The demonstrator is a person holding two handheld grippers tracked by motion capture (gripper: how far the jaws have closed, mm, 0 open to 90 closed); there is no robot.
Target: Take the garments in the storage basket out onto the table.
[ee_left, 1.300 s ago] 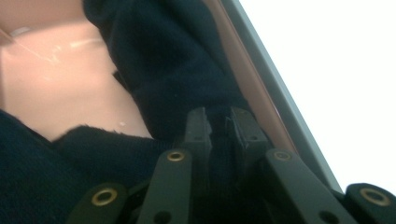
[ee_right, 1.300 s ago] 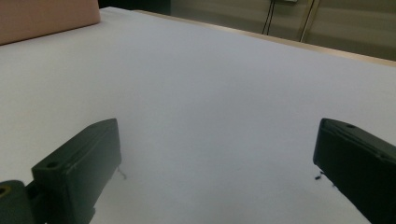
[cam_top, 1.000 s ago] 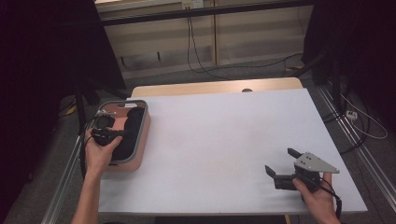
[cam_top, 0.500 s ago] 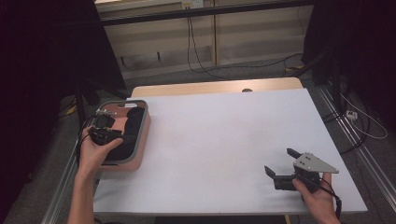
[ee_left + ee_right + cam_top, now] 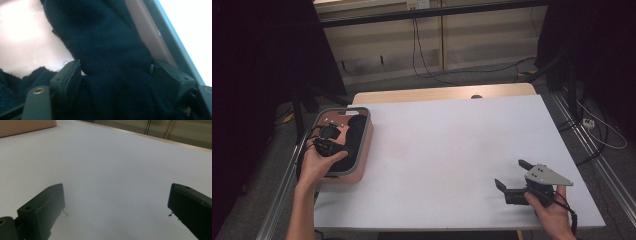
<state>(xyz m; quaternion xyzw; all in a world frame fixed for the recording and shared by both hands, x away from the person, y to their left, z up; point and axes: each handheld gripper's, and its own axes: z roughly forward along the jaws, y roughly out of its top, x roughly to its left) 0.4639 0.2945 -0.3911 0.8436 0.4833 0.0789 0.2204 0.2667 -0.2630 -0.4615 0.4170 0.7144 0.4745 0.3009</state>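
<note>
- Reaching into the pink bin (image 5: pixel 362 150), the left gripper (image 5: pixel 326 145) is held over a dark knitted garment (image 5: pixel 110 50); its jaws have just been opening and stand released, cloth bunched between them.
- Only that garment is seen in the bin, at the desk (image 5: pixel 452 145) edge.
- The right gripper (image 5: pixel 513 176) is parked with jaws spread, nothing held.
</note>
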